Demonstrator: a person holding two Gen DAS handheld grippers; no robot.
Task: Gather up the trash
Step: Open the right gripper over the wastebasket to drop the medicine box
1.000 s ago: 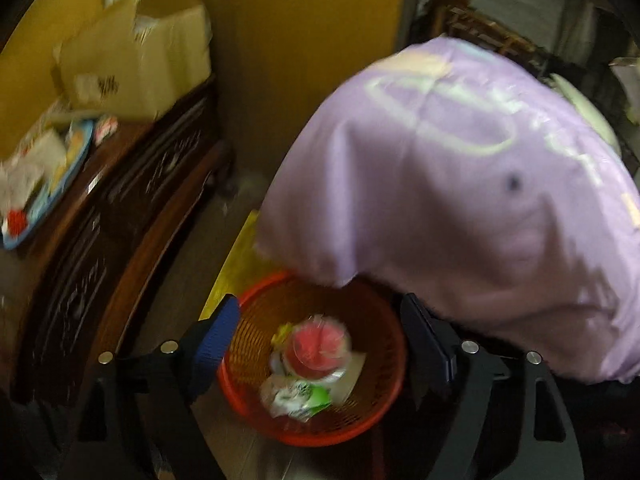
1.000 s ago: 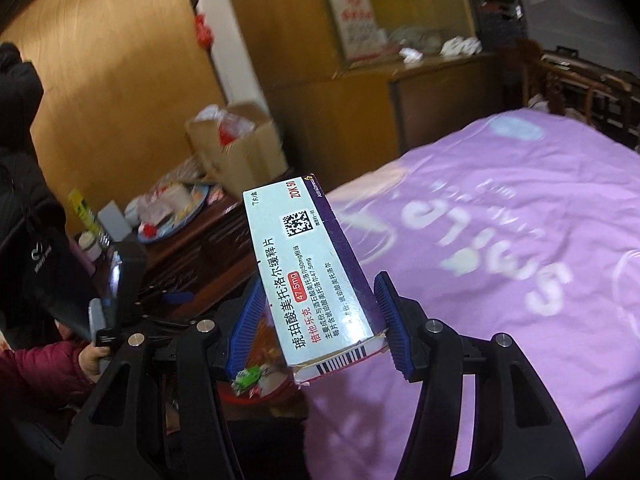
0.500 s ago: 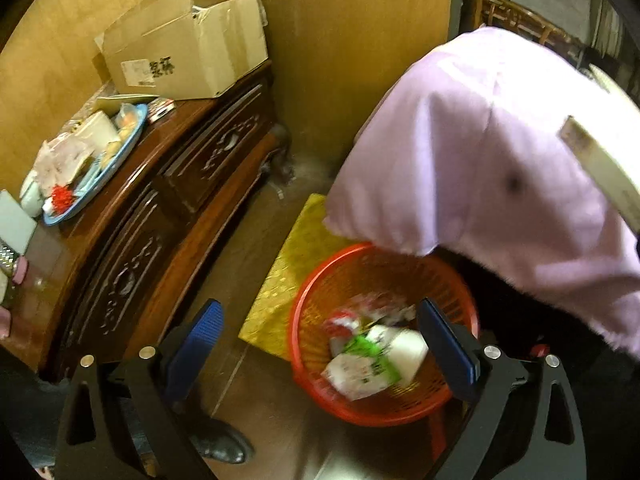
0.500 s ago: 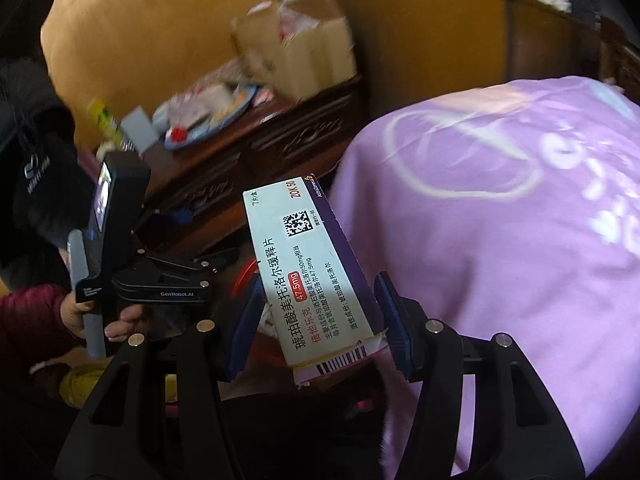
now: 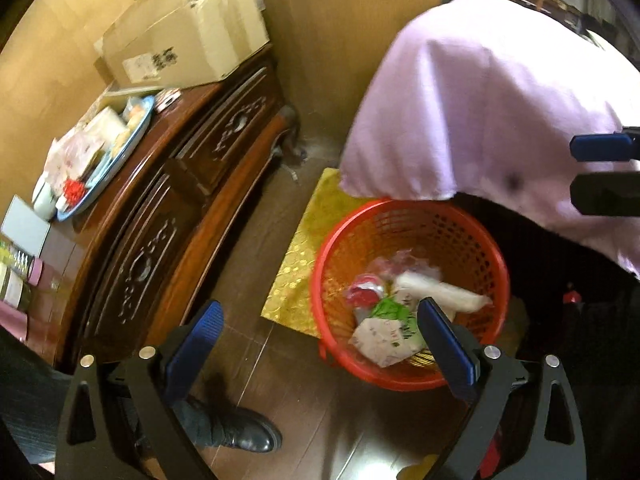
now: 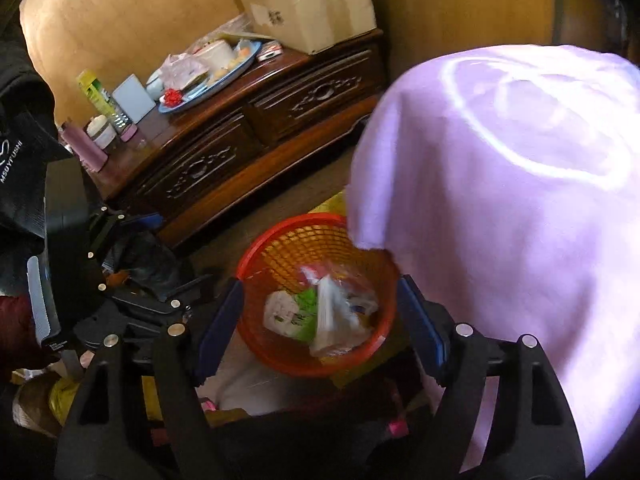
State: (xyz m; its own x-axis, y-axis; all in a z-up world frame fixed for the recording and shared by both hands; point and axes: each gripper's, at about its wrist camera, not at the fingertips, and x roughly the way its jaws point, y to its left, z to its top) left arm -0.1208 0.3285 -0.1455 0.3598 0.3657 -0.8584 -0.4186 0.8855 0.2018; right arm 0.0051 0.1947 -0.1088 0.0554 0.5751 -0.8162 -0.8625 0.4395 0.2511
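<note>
A red mesh basket (image 5: 492,248) stands on the floor by the purple-covered bed (image 5: 500,100). It holds wrappers, a red-topped cup and a long white box (image 5: 440,292). In the right wrist view the basket (image 6: 256,252) lies between the fingers, and the white box (image 6: 330,320) lies blurred among the trash. My right gripper (image 6: 318,328) is open and empty above the basket; it also shows at the right edge of the left wrist view (image 5: 600,172). My left gripper (image 5: 320,340) is open and empty, left of the basket.
A dark carved wooden cabinet (image 5: 168,208) stands at the left, with a cardboard box (image 5: 184,44), a blue tray of packets (image 5: 100,152) and bottles on top. A yellow mat (image 5: 308,248) lies under the basket. A black shoe (image 5: 236,432) is near the left gripper.
The right gripper opened and let go of the white medicine box, which now lies in the red basket. The left gripper drew back to the left and stayed open.
</note>
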